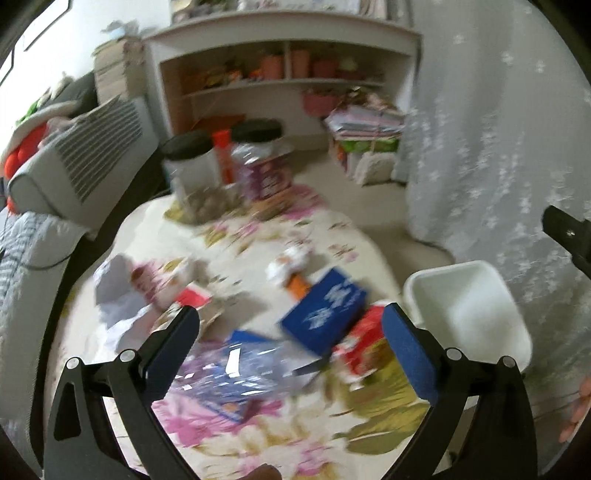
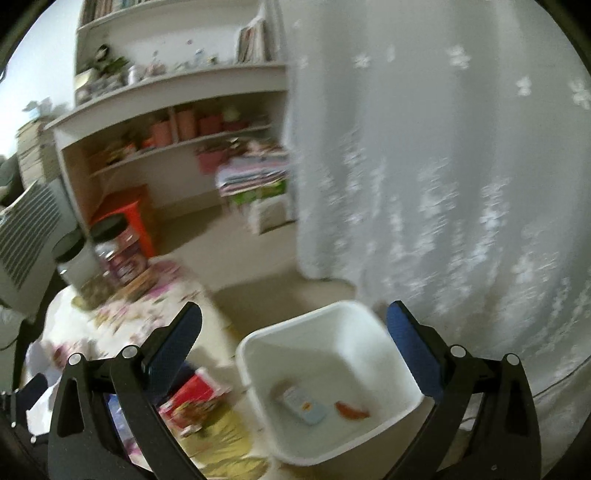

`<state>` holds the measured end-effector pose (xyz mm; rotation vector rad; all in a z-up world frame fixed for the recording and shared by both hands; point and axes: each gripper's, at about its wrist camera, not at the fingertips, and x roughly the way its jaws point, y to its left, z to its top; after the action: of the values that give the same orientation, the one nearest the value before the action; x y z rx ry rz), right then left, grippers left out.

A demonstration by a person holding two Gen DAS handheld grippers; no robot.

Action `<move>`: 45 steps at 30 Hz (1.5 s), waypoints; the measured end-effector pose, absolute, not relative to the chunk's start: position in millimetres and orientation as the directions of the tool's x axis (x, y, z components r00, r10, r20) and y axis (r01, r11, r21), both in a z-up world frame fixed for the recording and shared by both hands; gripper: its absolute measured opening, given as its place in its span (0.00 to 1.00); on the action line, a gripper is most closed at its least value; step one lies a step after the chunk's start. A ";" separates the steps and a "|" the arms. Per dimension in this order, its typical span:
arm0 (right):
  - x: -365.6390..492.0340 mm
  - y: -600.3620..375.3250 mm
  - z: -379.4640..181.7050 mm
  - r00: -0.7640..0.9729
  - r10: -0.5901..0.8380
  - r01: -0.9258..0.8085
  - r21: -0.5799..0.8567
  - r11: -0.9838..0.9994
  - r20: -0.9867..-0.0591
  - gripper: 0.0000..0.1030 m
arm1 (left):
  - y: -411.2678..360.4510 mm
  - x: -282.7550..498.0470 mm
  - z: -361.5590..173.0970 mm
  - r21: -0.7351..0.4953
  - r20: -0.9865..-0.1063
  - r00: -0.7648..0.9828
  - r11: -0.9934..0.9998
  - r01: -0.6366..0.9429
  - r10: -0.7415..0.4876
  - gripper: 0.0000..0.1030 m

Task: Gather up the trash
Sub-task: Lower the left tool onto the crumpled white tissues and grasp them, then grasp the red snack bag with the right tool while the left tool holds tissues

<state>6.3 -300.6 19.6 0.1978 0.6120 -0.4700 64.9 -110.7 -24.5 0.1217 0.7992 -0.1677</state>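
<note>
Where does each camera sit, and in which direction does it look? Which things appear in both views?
Left wrist: sits on the left gripper, looks forward and down at the floral tablecloth littered with trash; its own open fingers show, nothing between them.
Right wrist: sits on the right gripper, looks forward and down at the white bin beside the table; its own open fingers show.
Shared: the white bin, the black-lidded jars, the white shelf, the curtain.

Litter (image 1: pixel 325 314) lies on the bench (image 1: pixel 229 243); jars (image 1: pixel 255 158) stand at its far end, the bin (image 1: pixel 469 306) to its right, shelves (image 1: pixel 280 74) behind
</note>
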 end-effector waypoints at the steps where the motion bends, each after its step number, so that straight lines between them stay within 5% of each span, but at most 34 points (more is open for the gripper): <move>1: 11.0 -295.4 17.2 0.714 -0.343 0.467 0.049 0.883 -0.610 0.93 | -102.8 67.3 -26.8 0.052 -0.728 0.680 0.982 0.180 -0.086 0.93; 20: 80.4 -188.0 -21.6 0.682 -0.156 0.248 0.026 0.968 -0.714 0.93 | 40.6 140.7 -53.6 0.173 -0.760 0.613 0.976 -0.129 0.216 0.93; 34: 127.2 -131.6 -53.5 0.610 -0.049 0.123 0.034 0.992 -0.791 0.93 | 74.6 168.2 -130.4 0.236 -0.900 0.387 0.971 0.042 0.202 0.93; 37: 137.8 -121.1 -63.4 0.581 -0.019 0.102 0.050 0.993 -0.814 0.93 | 71.9 170.7 -141.6 0.232 -0.906 0.381 0.969 0.082 0.184 0.83; 40: 145.8 -113.3 -71.9 0.561 0.008 0.097 0.075 0.992 -0.828 0.93 | 73.9 169.1 -143.5 0.172 -0.919 0.373 0.981 0.095 0.125 0.51; 45: 159.9 -102.9 -85.4 0.514 0.094 0.102 0.170 0.980 -0.853 0.93 | 82.0 157.9 -130.2 0.131 -0.907 0.413 0.988 0.087 0.084 0.42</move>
<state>159.9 -102.9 -85.4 0.2090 1.0336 -0.0049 157.9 82.0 -130.2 0.1670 1.1467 -0.0023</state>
